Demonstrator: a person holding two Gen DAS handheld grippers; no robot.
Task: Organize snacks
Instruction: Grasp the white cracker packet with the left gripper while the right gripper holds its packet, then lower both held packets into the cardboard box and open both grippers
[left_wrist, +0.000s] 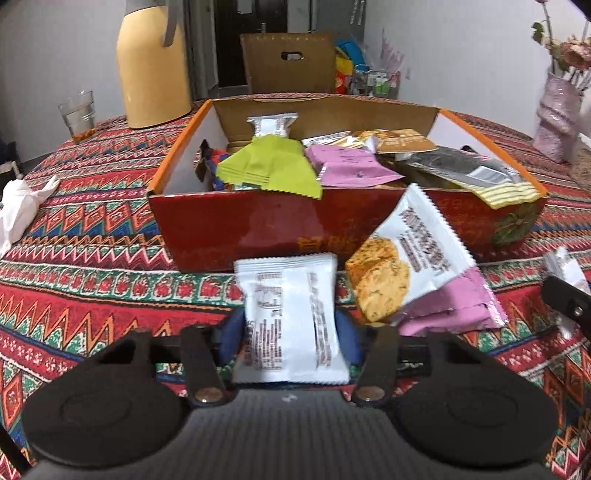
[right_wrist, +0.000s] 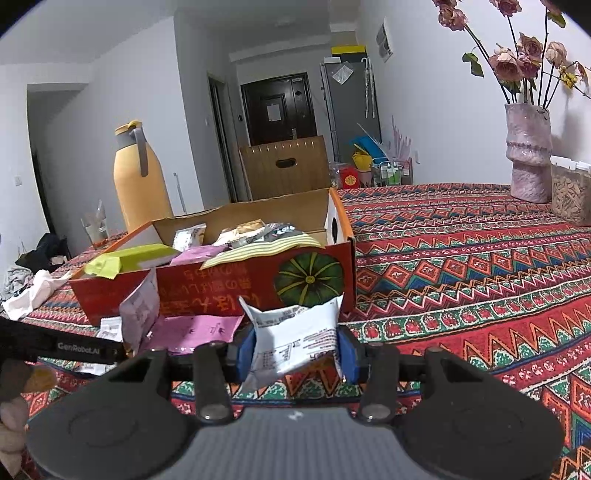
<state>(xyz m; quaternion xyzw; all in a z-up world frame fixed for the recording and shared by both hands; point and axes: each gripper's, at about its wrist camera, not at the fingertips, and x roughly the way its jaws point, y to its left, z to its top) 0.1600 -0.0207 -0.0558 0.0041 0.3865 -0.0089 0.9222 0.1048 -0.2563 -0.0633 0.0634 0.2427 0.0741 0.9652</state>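
Patterned tablecloth; box at twelve o'clock. Left gripper clamps a white packet; right gripper clamps another packet. Light, crinkly, slippery; grip mid-body.

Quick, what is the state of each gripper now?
Left gripper: closed on a white snack packet.
Right gripper: closed on a white snack pouch.

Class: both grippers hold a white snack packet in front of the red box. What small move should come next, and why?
Probably lift the left gripper and its white packet over the red box front wall: the packet is clamped and outside the box.
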